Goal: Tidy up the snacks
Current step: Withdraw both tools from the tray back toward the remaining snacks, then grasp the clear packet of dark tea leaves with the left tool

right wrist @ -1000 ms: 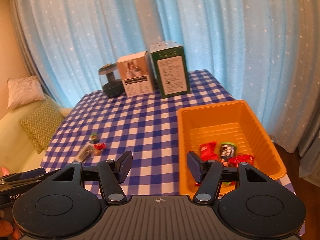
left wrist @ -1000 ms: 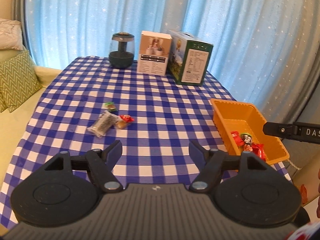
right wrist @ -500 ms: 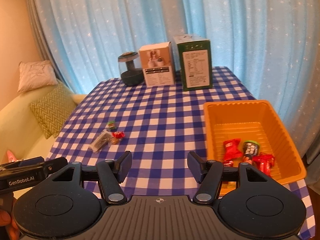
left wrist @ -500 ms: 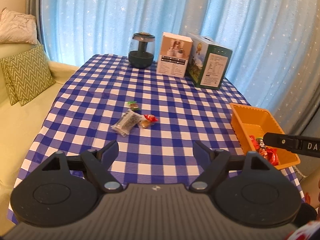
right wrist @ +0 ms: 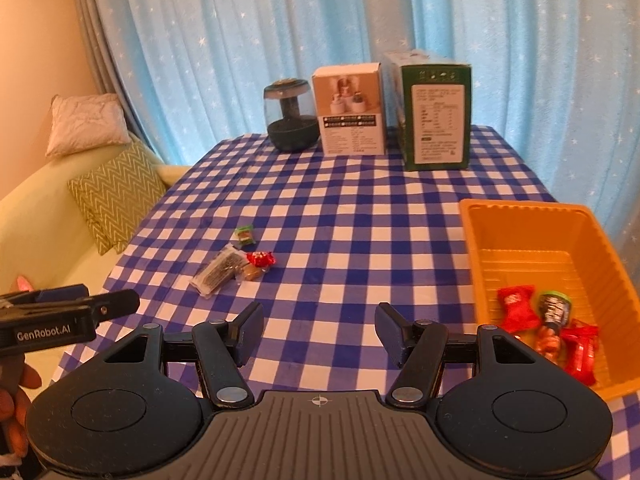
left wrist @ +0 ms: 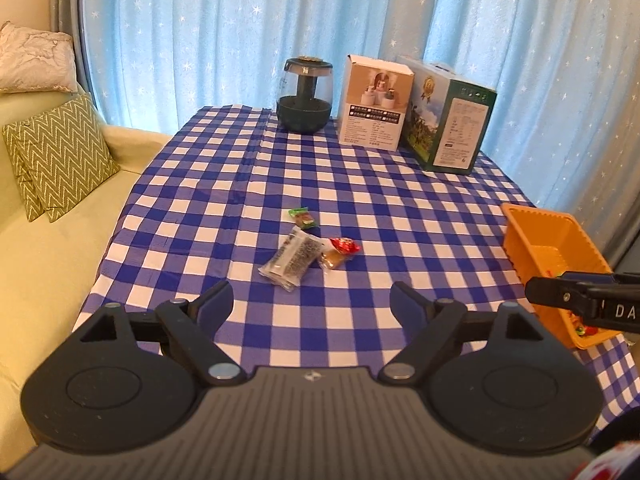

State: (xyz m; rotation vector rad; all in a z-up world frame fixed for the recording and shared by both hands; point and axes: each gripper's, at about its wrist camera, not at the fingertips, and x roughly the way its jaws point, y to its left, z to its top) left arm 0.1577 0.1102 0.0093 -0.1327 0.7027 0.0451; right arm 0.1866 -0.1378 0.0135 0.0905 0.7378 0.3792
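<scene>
Checked tabletop (left wrist: 360, 184). Orange bin (right wrist: 532, 232) at right edge, its near corner hidden behind my right claw (right wrist: 319, 334); red wrappers (right wrist: 516, 308) inside. Both claws, left claw (left wrist: 311, 306) too, spread and empty. Mid-table: clear packet (left wrist: 291, 258), small red candy (left wrist: 344, 245), green candy (left wrist: 303, 217), labels unreadable.

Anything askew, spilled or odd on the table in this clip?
Nothing spilled or damaged. Four snack packets lie loose mid-table on the checked cloth, apart from the orange bin, which holds others. Both boxes and the jar stand upright.
</scene>
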